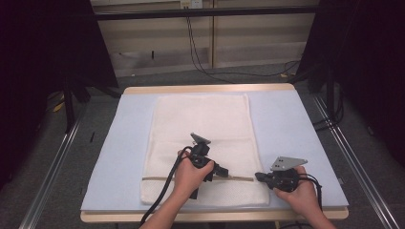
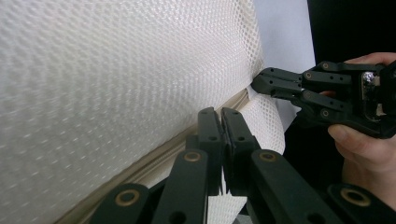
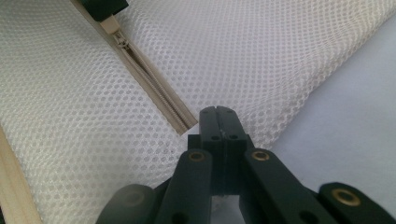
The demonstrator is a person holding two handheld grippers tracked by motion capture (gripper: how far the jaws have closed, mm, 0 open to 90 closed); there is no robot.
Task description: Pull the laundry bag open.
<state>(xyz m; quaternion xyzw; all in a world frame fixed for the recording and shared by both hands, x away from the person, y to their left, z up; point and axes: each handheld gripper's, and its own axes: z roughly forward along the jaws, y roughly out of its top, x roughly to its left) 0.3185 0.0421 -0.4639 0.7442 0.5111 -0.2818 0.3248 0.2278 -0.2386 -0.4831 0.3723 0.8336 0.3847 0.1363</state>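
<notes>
Across the near half of the tabletop [image 1: 286, 119] lies a white mesh laundry bag [image 1: 200, 124], flat on the pale blue cover, its long axis running away from the person toward the far edge. Its beige zipper [image 1: 157, 178] crosses the bag near the close end, lying left to right, square to that long axis. In the right gripper view the zipper's end [image 3: 180, 122] sits just beside the right tool [image 3: 219, 112], whose jaws are pressed together with mesh at their tips; it appears to pinch the bag's right edge, though the pads hide how much fabric is caught. The left tool [image 2: 220, 114] also has its jaws closed, pointing along the zipper line, and the right gripper view shows its dark tip at the slider [image 3: 120, 39], seemingly clamped on the pull. Judging from this, the work is sliding the zipper while the right tool [image 1: 260, 177] anchors the end. The risk is that the thin mesh slips from the right tool's pinch, so the bag bunches and drags with the left tool [image 1: 224, 171] instead of the slider travelling; a pull angled off the zipper line could also jam the teeth or snag mesh.
</notes>
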